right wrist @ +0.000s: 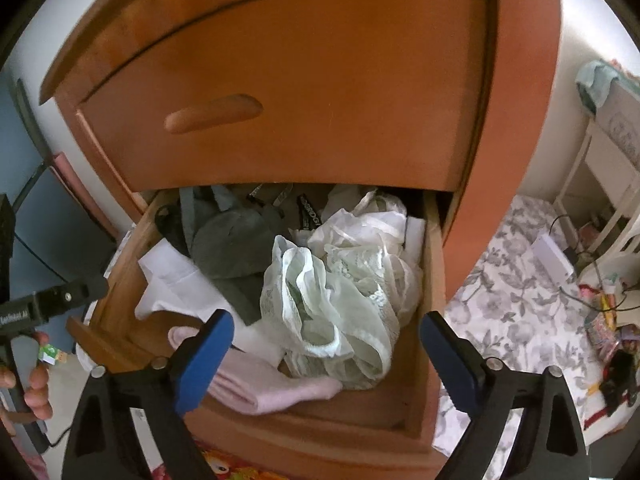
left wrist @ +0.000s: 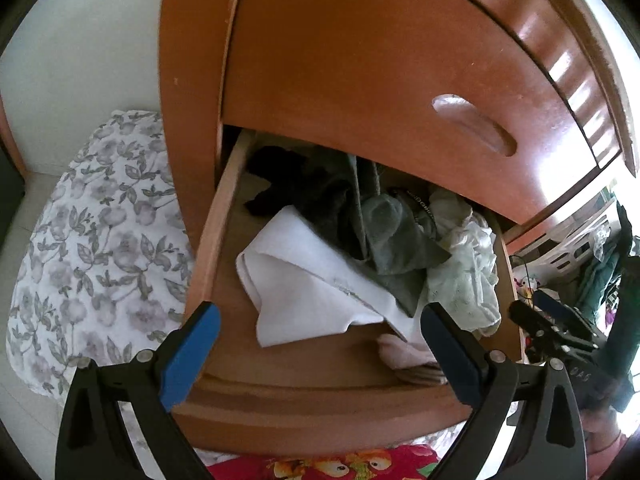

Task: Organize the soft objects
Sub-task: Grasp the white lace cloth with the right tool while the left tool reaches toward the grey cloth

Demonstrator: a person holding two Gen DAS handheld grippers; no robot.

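Right wrist view: both grippers' jaws gape wide and empty above the open drawer [right wrist: 132, 264] of jumbled clothes [right wrist: 340, 300]

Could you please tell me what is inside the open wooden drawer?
In the drawer: a pale lace garment, grey garment, white cloth, pink socks and something black. Whatever lies beneath them is covered.

Open drawer: entry from above, roofed at the back

The drawer [right wrist: 430, 240] is pulled out, so its front part can be reached from above. Its rear part is covered by the closed drawer front [right wrist: 280, 92] above. Bare wood is left along the left wall [left wrist: 224, 240]; the rest is filled by white cloth [left wrist: 312, 280], grey garments [right wrist: 232, 240], pale lace [right wrist: 340, 300] and a pink sock [right wrist: 280, 392].
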